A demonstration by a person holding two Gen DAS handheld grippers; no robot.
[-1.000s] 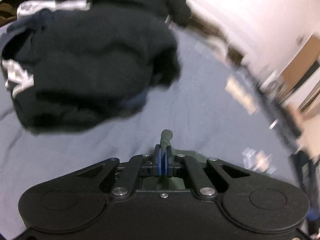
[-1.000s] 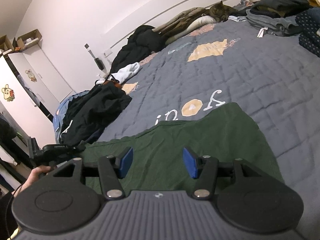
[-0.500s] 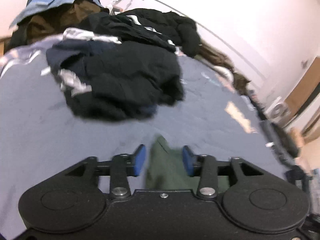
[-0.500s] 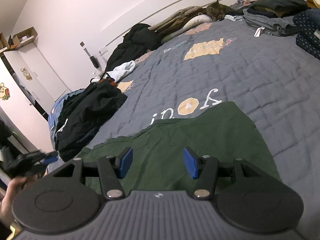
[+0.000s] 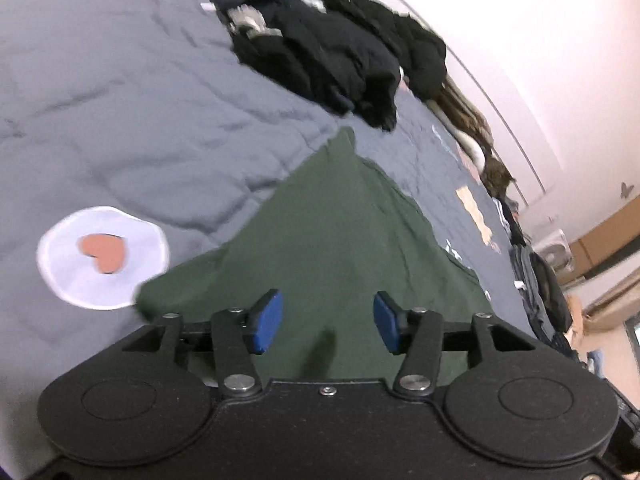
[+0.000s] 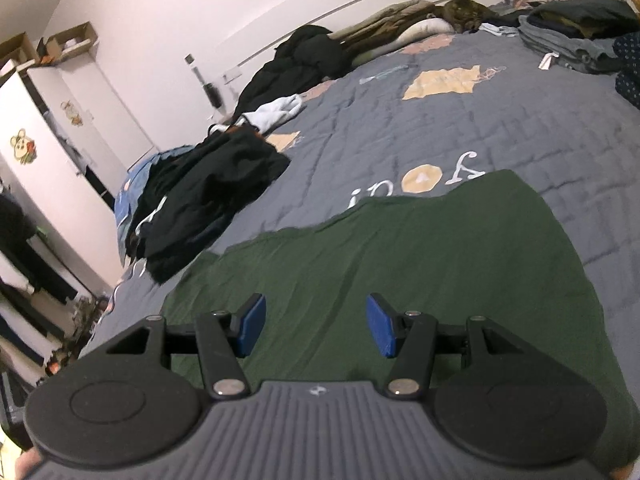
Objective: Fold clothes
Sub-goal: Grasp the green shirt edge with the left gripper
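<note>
Bedroom with pale walls – a wide bed under a grey quilted bedspread [image 6: 472,120], stitched in soft puffy squares, filled both views. A dark green thin-knit garment [image 6: 420,248] lay spread flat on the quilt, lightly creased, one end pulled to a narrow point [image 5: 344,136] in the left wrist view. A round white appliqué patch with a pink heart [image 5: 102,256] was sewn into the quilt just beside the garment's near corner. White stitched lettering [image 6: 416,188], upside down, ran along the garment's far edge, partly covered – not readable in full. Tan irregular patches [image 6: 444,82] sat further up the quilt.

A heap of crumpled black clothes [image 6: 204,196] sat near the bed's left edge, apart from the green garment. A stack of folded grey and dark clothes [image 6: 576,36] rested at the far right corner. A tabby cat [image 6: 464,10] lay by the headboard beside a puffy black jacket [image 6: 308,60]. White wardrobe doors carried a cartoon animal sticker [image 6: 22,146].

The left gripper [image 5: 328,322] tilted down over the green garment, blue pads opening, nothing between them. The right gripper [image 6: 316,324] also angled down over the garment, blue pads roughly half apart, gripping nothing.
</note>
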